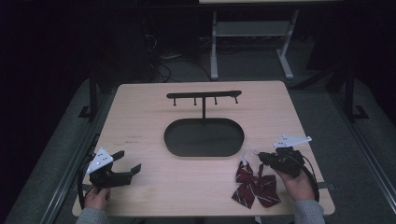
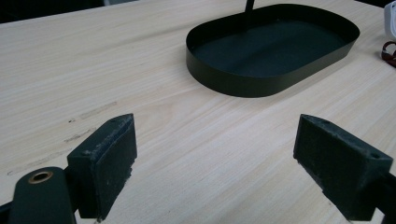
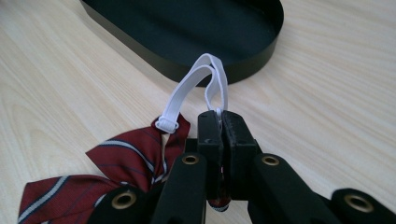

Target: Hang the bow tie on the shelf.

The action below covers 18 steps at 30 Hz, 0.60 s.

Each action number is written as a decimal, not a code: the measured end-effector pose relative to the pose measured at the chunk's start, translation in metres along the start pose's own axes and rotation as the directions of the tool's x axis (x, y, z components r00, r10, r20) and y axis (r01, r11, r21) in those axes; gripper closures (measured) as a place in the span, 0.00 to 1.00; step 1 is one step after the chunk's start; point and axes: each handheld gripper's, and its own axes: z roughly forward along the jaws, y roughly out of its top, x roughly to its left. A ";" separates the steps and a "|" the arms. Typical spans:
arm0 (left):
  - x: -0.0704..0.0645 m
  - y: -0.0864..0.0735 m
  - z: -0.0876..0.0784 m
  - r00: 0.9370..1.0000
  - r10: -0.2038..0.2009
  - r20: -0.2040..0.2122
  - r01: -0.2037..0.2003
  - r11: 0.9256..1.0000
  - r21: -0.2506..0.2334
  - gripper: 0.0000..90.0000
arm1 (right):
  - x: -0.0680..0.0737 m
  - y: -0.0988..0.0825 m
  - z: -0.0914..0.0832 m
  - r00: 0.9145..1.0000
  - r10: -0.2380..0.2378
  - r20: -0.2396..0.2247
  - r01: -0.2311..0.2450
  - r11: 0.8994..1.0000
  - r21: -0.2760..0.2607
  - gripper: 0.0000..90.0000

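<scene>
Bow tie [image 1: 256, 184] right of tray [image 1: 173, 140], near edge.

Bare tabletop [image 1: 140, 121] lies open on the left and near side; the tray [image 1: 204, 137] and its hook stand [image 1: 204, 97] block the middle.

My bow tie [image 1: 256, 185] is dark red with thin white and dark diagonal stripes, and its elastic strap [image 3: 205, 77] is plain white. The oval tray [image 1: 204, 137] and its hook stand [image 1: 204, 97] are matte black. The table [image 1: 140, 126] is pale wood with fine grain — light beige. Both my grippers are black — the left gripper [image 1: 119, 168] and right gripper [image 1: 261, 157] each carry a pale grey plate.
</scene>
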 end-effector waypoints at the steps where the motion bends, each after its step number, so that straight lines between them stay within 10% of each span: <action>1: 0.000 0.000 0.000 1.000 0.000 0.000 0.000 1.000 0.000 0.14 | 0.000 0.000 0.000 1.000 0.000 0.000 0.000 1.000 0.000 0.96; 18: 0.000 0.000 0.000 1.000 -0.004 -0.002 0.004 1.000 -0.001 0.14 | 0.007 0.018 -0.016 0.997 -0.053 -0.052 0.051 0.998 -0.032 0.96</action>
